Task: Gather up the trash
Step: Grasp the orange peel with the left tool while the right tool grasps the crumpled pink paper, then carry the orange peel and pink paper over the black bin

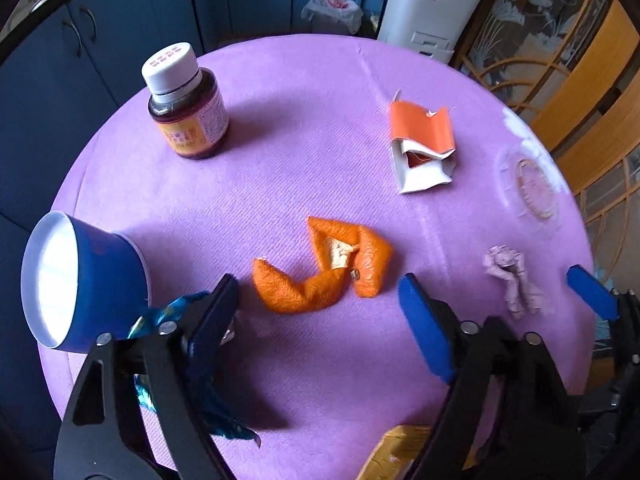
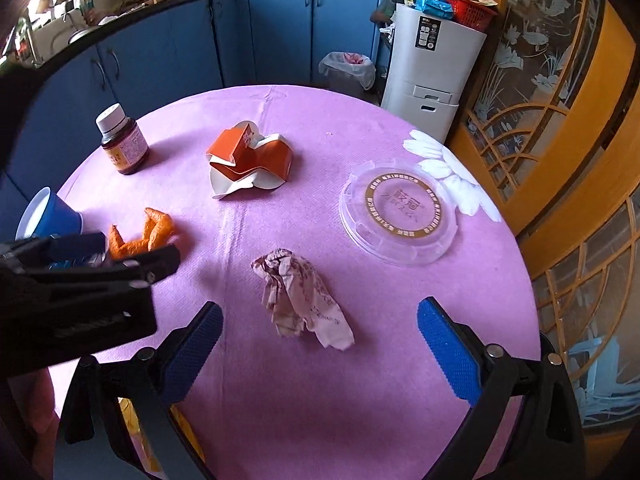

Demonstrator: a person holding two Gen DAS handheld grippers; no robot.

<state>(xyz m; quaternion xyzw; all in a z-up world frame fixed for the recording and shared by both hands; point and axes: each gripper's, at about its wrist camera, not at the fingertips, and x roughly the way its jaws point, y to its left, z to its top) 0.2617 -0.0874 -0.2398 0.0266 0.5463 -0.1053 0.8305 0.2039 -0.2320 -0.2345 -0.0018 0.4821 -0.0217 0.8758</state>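
**Clerk:** Left gripper [image 1: 320, 312], item one: jaws standing apart, nothing between the pads, orange peel [image 1: 324, 268] lying just ahead on the purple tablecloth [image 1: 304, 148]. Right gripper [image 2: 320, 344]: likewise spread and gripping nothing, crumpled paper wrapper [image 2: 304, 300] sitting between its blue fingertips [image 2: 448, 356] without touching them.

**Checker:** Containers?

**Clerk:** Blue paper cup [image 1: 84, 284] is tipping on its side, white interior showing no contents. Brown bottle [image 1: 188, 108] is standing upright, white cap on, dark contents inside, label print too small to read. Crushed orange-and-white carton [image 2: 248, 160] is lying mid-table. Clear plastic lid [image 2: 398, 210] is lying flat, its gold ring of characters unreadable.

**Checker:** Beyond the table?

**Clerk:** Lined waste bin [image 2: 348, 70] is standing on the floor beside a white cabinet [image 2: 432, 64]; contents cannot be made out.
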